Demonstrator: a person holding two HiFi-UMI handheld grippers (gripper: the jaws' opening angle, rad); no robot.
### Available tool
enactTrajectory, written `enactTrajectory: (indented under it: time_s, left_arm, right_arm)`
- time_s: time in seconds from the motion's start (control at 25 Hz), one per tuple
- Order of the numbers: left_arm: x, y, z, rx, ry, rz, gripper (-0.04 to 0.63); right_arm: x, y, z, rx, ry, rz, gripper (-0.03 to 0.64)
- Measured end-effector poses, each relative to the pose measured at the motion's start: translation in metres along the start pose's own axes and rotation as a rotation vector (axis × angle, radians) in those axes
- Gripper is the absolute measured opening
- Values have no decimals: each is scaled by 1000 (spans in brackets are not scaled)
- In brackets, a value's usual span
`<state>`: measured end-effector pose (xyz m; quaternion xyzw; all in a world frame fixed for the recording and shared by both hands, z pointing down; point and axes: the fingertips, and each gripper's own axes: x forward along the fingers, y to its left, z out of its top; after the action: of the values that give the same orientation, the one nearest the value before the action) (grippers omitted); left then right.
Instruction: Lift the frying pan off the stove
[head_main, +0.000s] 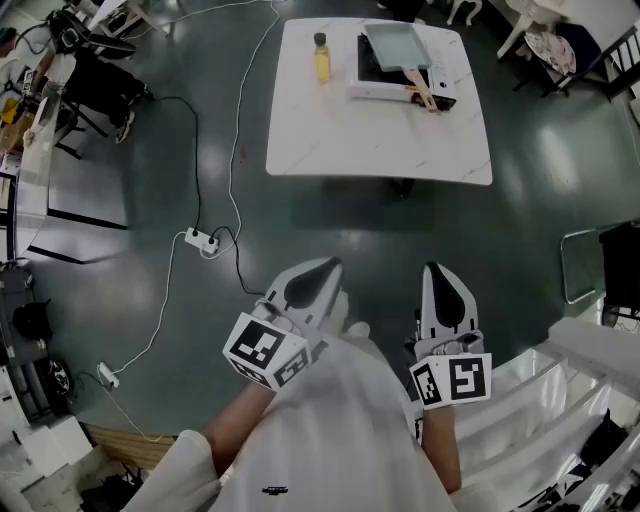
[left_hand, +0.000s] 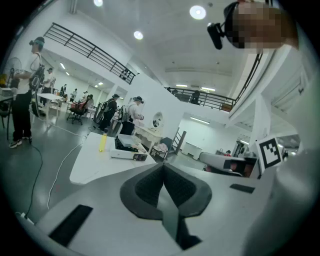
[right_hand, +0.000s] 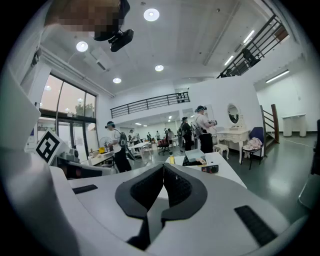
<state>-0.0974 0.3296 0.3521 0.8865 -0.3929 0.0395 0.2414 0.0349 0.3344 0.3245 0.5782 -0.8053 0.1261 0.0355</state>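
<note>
A square grey frying pan (head_main: 395, 45) rests on a flat black-and-white stove (head_main: 400, 78) on a white table (head_main: 340, 140) far ahead of me. Its wooden handle (head_main: 425, 95) points toward the table's near right. Both grippers are held close to my body, well short of the table. My left gripper (head_main: 322, 272) is shut with nothing in it. My right gripper (head_main: 437, 272) is shut and empty too. From the left gripper view the pan (left_hand: 131, 141) and the stove (left_hand: 127, 153) look small and distant; in the right gripper view the pan (right_hand: 195, 155) is just past the jaws.
A yellow bottle (head_main: 321, 57) stands on the table left of the stove. White cables and a power strip (head_main: 200, 240) lie on the dark floor to the left. Chairs and desks ring the room, and several people stand in the background.
</note>
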Motion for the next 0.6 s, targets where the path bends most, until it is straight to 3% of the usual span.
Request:
enactTrajectory:
  time_s: [0.32,0.6]
  left_arm:
    - [-27,-65,-31,-18,21,-52,3]
    - [-22,-70,-32,34,54,-146,3]
  right_arm:
    - [-66,11,-31,-22,45,-13,0]
    - [-72,17,-47,1,69,-74,0]
